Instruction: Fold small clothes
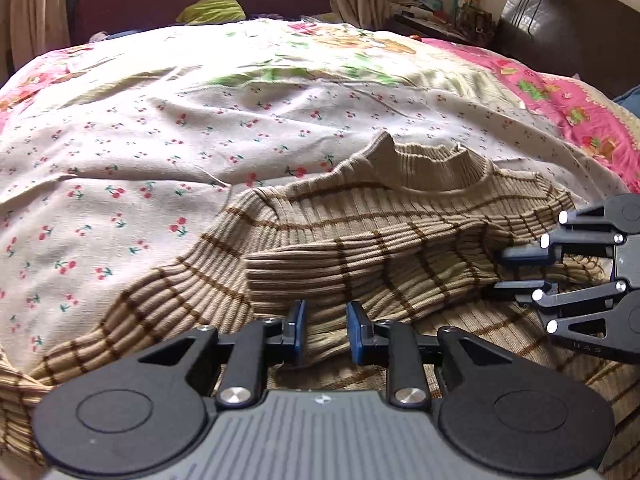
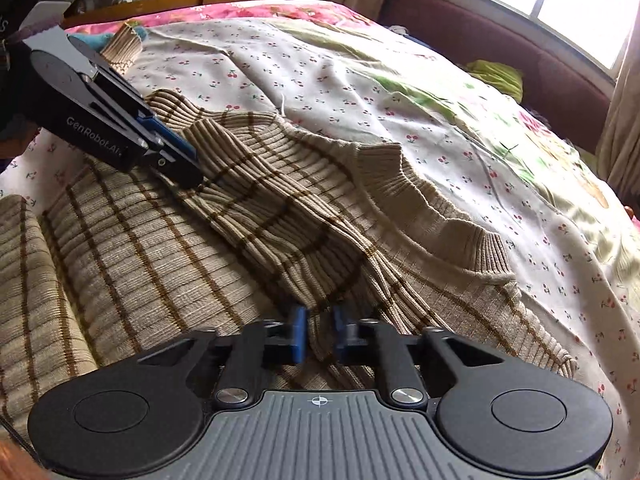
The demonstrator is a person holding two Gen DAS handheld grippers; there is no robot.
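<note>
Beige ribbed sweater (image 1: 400, 240) with brown stripes spread over a cherry-print sheet (image 1: 120, 152) on the bed, collar (image 1: 440, 168) toward the far side, one sleeve (image 2: 272, 216) folded across the body. Left gripper (image 1: 326, 330) low at the near edge of that folded sleeve, blue pads (image 1: 298, 328) narrowly apart with a ridge of knit pinched between them. Right gripper (image 2: 319, 334) likewise clamped on a bunched fold of the sweater, pads nearly together.
</note>
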